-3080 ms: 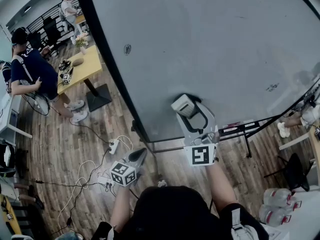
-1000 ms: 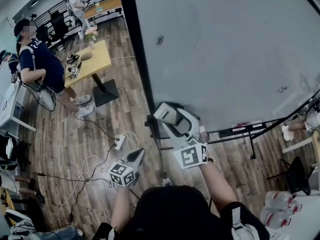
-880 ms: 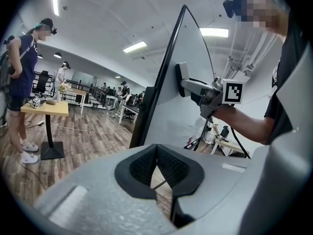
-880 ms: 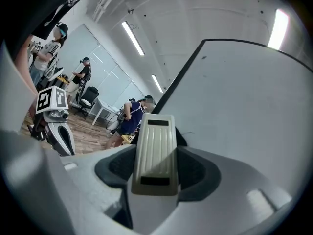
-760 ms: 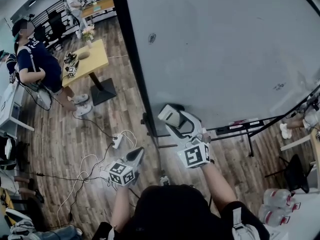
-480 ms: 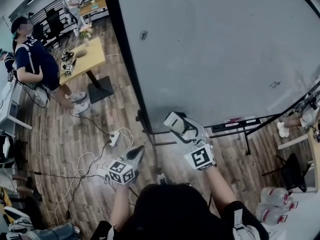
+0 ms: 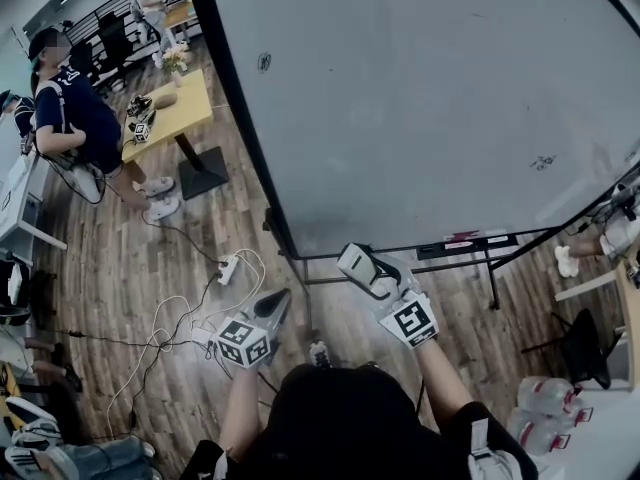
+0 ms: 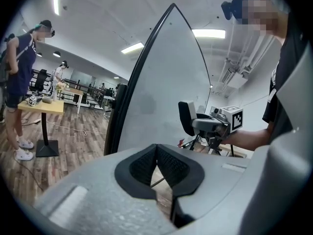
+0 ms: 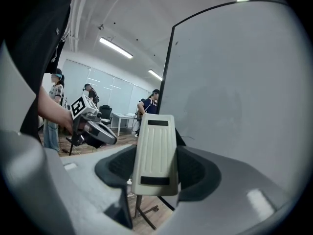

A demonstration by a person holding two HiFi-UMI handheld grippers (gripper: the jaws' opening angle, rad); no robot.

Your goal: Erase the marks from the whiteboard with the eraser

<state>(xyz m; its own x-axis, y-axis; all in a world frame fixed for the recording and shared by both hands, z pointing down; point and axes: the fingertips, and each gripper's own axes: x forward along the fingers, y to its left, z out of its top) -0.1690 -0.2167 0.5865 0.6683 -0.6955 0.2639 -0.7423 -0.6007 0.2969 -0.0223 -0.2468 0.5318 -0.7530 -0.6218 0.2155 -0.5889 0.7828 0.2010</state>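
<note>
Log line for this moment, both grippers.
right gripper: shut on cream ribbed eraser, off grey whiteboard | left gripper: shut, empty | small marks: on whiteboard

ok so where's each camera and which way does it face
Head view: on the person's head, facing steeply down at the whiteboard; left gripper, right gripper and arms show.
Left gripper view: on the left gripper, along its shut jaws, towards the whiteboard's edge.
Right gripper view: on the right gripper, along jaws clamped on the eraser.
Shared: each gripper view shows the other gripper.

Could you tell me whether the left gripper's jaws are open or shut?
Shut: in the left gripper view, the jaws meet at their tips with nothing between them.
</note>
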